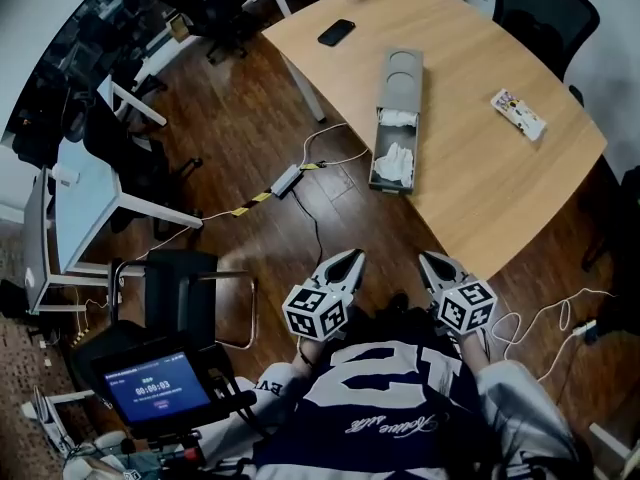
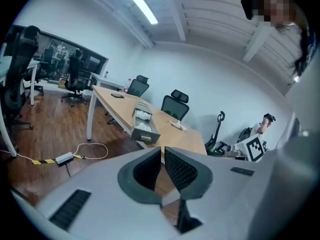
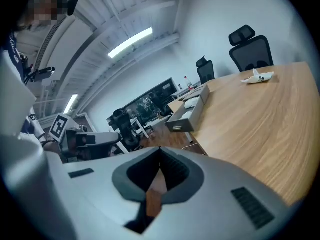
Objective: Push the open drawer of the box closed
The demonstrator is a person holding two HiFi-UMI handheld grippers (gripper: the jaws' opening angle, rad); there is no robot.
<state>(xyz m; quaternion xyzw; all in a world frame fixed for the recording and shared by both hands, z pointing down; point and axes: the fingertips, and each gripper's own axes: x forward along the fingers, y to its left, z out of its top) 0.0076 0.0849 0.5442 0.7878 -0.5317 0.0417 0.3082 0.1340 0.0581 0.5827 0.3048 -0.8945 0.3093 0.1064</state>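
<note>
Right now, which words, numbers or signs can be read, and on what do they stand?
"00:00:03": blue screen, seemingly; its smaller line is blurred.
Shirt: cursive print, unreadable.
Packet: print too small.
Cubes of left gripper and right gripper: square markers, no words.

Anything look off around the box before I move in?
Only the drawer: it is pulled far out of the grey box, and its front end overhangs the table edge above the floor. White items lie loose inside it. Nothing looks spilled or damaged.
</note>
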